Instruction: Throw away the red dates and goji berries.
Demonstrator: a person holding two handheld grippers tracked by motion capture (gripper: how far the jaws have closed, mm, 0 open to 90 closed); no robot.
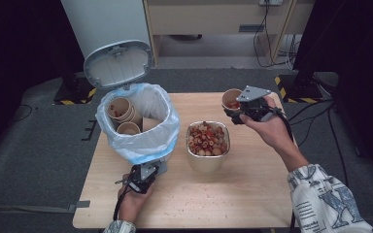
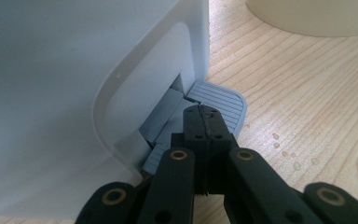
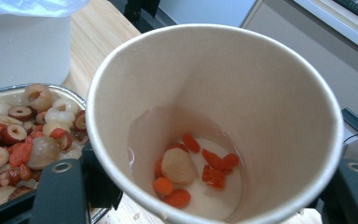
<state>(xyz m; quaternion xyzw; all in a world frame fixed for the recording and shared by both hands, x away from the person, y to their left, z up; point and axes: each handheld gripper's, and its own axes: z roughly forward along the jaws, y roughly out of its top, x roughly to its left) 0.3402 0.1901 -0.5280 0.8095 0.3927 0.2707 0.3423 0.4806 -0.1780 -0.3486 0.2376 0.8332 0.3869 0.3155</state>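
Two grippers are seen over a pale wooden bench (image 1: 252, 189) with a fine straight grain, speckled with small wet drops in the left gripper view. A paper cup (image 1: 231, 100) is clamped between the jaws of the right gripper (image 1: 237, 112) and held above the bench's far right part, just beyond a rounded rectangular metal tray (image 1: 208, 162). In the right gripper view the cup (image 3: 261, 93) is shown as a smooth, cream-coloured cone with a rolled rim, tilted toward the camera; a thin pool of cloudy liquid, several orange-red berries and one pale round fruit are seen at its bottom. The tray (image 3: 9, 95) is heaped with glossy sliced dates, red berries and whitish fruit. The left gripper (image 1: 143, 175) is set low at the foot of a white plastic bin (image 1: 148, 158), its black jaws pressed shut tip to tip with nothing between them. In the left gripper view those jaws are laid on the bin's ribbed grey pedal (image 2: 223, 100), which juts from a recess in the smooth, round-cornered wall (image 2: 74, 84). The bin's oval lid (image 1: 118, 64) is raised upright, and a crinkled translucent bag (image 1: 162, 131) with a blue hem is folded over the rim. Three more paper cups (image 1: 121, 108) are seen lying inside the bag.
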